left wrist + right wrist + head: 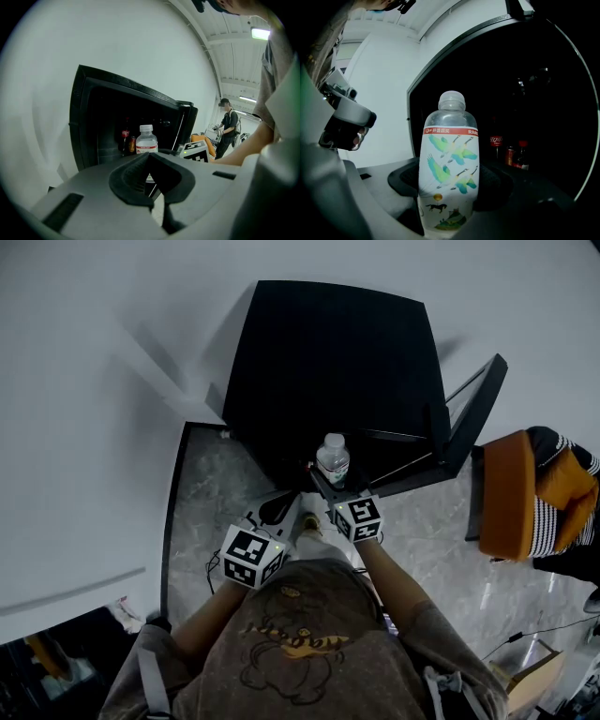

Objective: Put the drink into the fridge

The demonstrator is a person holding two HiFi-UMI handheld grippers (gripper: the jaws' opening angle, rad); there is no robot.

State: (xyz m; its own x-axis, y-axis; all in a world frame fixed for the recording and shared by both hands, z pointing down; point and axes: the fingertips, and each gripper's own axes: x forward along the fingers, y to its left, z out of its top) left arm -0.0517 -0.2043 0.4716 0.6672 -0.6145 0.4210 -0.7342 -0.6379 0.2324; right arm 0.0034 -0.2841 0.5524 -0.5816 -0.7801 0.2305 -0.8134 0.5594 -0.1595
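A clear water bottle [332, 460] with a bird-print label stands upright between my right gripper's jaws [330, 486], which are shut on its lower body. In the right gripper view the bottle [449, 164] fills the middle, just before the open black fridge [543, 93]. The fridge [328, 362] stands on the floor with its door [473, 413] swung open to the right. A cola bottle [496, 140] and small cans [511, 154] stand deep inside. My left gripper [281, 507] hangs left of the bottle, its pads [136, 176] together and holding nothing.
An orange seat [511, 493] with a striped cloth stands right of the fridge door. White wall runs along the left. Cables [214, 568] lie on the marble floor by my left gripper. A cardboard box [530, 671] sits at lower right. Another person [229, 126] stands far behind.
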